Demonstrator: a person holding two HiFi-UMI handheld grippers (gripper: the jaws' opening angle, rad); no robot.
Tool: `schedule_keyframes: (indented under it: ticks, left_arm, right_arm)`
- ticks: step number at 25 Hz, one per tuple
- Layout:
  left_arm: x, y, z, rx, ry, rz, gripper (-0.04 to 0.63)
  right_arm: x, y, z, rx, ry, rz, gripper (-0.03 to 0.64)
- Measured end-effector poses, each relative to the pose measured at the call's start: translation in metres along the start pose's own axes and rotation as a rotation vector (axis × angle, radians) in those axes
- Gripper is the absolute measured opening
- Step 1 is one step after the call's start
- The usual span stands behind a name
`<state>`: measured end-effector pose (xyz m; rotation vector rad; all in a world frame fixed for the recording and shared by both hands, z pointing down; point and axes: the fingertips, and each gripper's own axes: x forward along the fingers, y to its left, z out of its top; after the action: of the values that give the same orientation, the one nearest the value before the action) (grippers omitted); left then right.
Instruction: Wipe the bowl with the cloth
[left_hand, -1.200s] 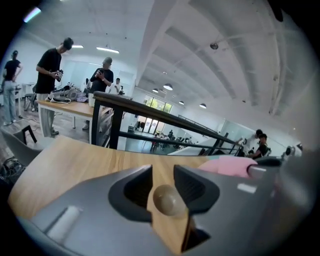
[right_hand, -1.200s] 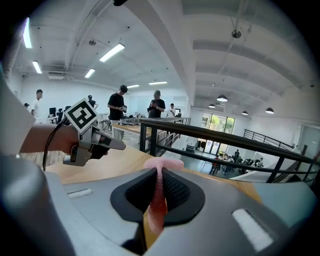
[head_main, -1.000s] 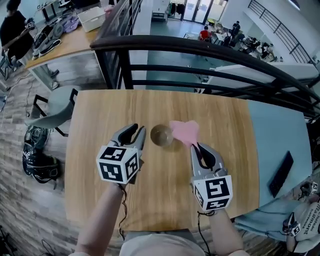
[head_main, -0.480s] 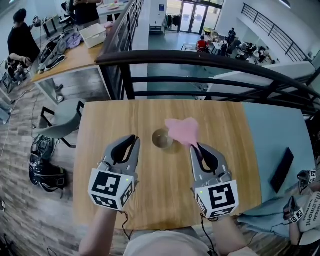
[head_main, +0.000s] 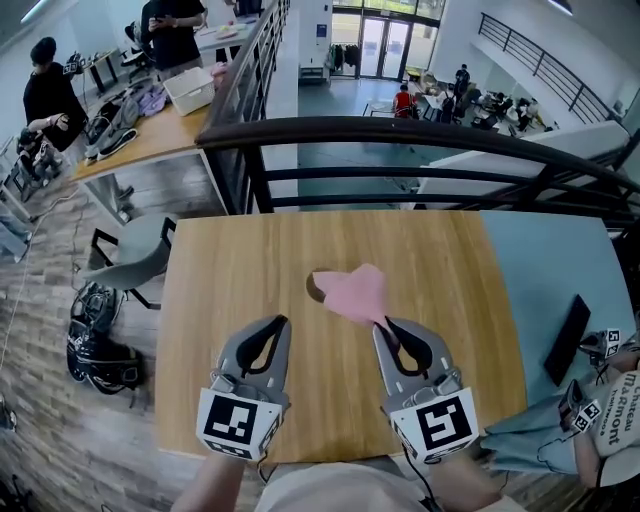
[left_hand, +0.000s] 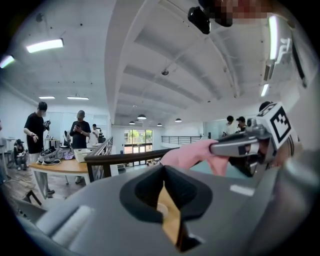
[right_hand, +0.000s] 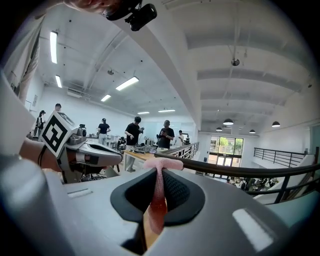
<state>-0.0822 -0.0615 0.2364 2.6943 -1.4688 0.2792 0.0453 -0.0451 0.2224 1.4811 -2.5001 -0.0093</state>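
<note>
My right gripper is clamped on the pink cloth at frame centre, hiding most of the bowl on the table. My left gripper, lower left, has just closed its jaws completely, with nothing between them.

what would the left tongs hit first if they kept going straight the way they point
Likely the black railing past the table; the left tongs aim just left of the pink cloth, over bare wood. Depth is unclear, so they might graze the cloth.
</note>
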Motion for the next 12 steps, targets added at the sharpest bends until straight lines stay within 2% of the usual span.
schedule_keyframes:
  ticks: [6, 12]
  left_arm:
    - [-0.014, -0.021, -0.029, -0.002, 0.047, 0.003, 0.003]
    - [-0.013, -0.024, -0.038, -0.004, 0.071, 0.011, 0.003]
  right_arm:
    - [-0.022, -0.002, -0.025, 0.039, 0.037, 0.008, 0.023]
    - [-0.022, 0.002, -0.043, 0.050, 0.088, 0.028, 0.023]
